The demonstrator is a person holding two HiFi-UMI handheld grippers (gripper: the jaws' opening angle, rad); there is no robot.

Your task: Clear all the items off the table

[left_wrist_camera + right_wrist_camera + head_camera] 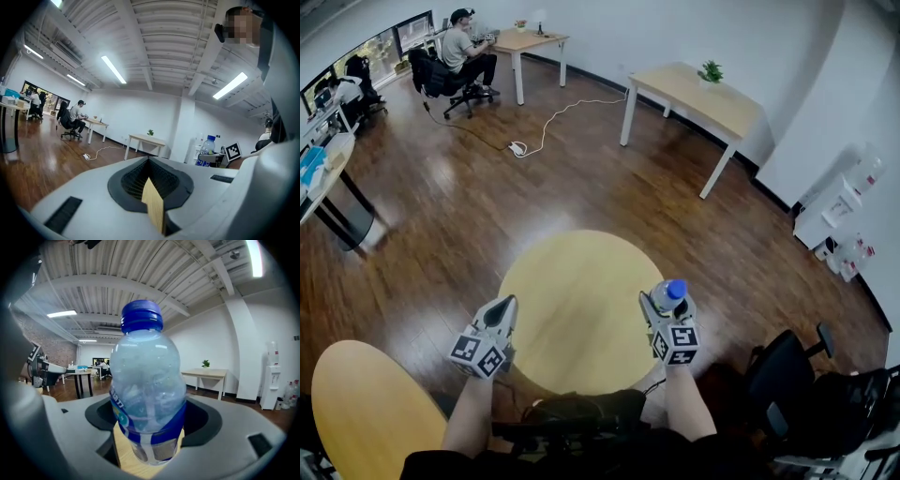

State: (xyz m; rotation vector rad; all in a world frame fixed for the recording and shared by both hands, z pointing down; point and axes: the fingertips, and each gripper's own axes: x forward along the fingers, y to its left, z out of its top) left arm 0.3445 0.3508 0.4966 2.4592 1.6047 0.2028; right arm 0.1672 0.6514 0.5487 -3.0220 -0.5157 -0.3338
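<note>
Right claw [667, 307] is clamped round a water bottle [147, 390], held above the bare round tabletop's [581, 300] right edge. Left claw [501, 311] is pressed together, empty. Keep the squeeze steady and carry the bottle clear, cap upward.

Bottle [148, 380] base out of sight within right gripper [150, 441]

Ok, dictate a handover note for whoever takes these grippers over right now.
Left gripper: fingers shut, nothing between them.
Right gripper: fingers closed on the water bottle, held upright over the round table's near right side.
Done: bottle is in the grip; the head view shows nothing else on that table.
Left: carry the bottle away and set it down; no drop spot is evident.
</note>
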